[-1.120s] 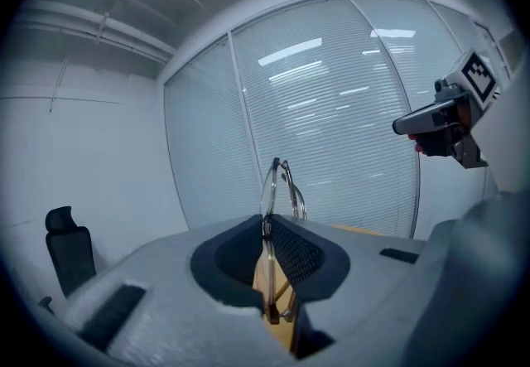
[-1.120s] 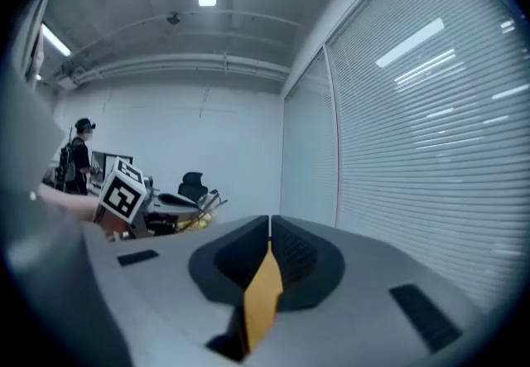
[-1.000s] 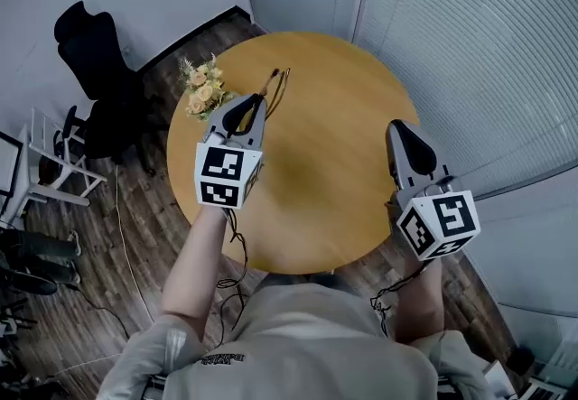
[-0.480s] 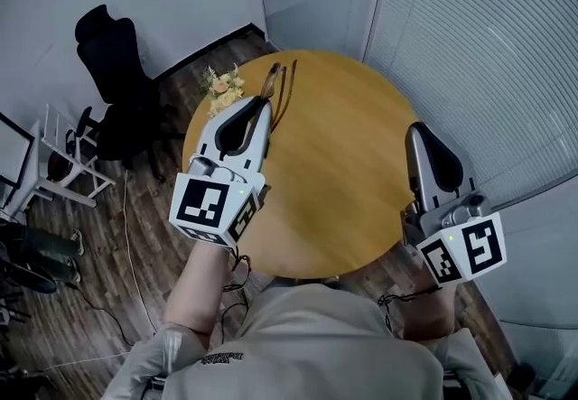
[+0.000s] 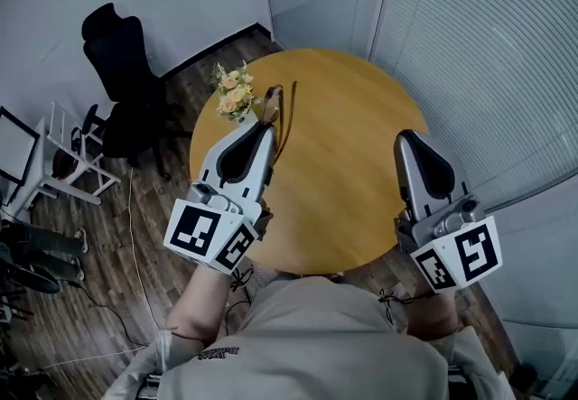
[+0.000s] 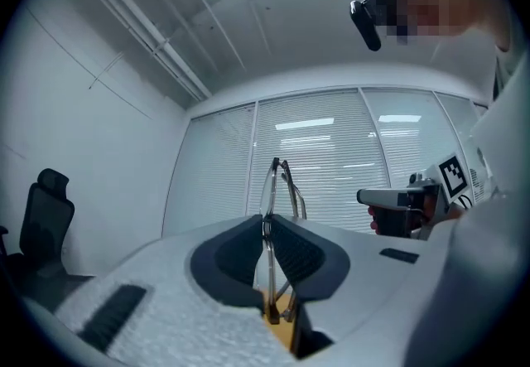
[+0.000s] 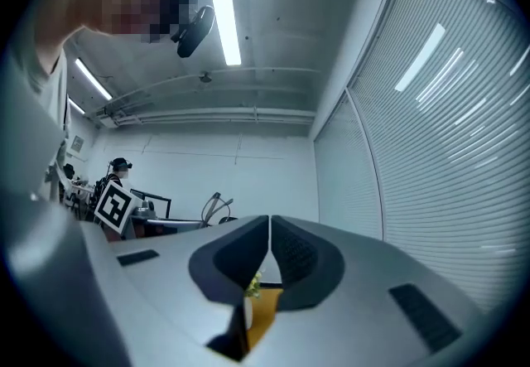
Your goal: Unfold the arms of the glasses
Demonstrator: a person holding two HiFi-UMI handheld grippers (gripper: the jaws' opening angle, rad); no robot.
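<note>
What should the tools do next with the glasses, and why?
Probably bring the right tool across to the glasses and open it beside one arm. The left tool is shut on the glasses, holding them up over the table, and their arms look folded against the frame. The right tool is shut, empty and off to the side.

Flowers (image 5: 232, 93) on bench (image 5: 352, 163) far-left edge; glasses (image 5: 278, 109) in left gripper (image 5: 267, 125) just right of them; right gripper (image 5: 404, 136) well right; chair (image 5: 122, 73) left of bench.
</note>
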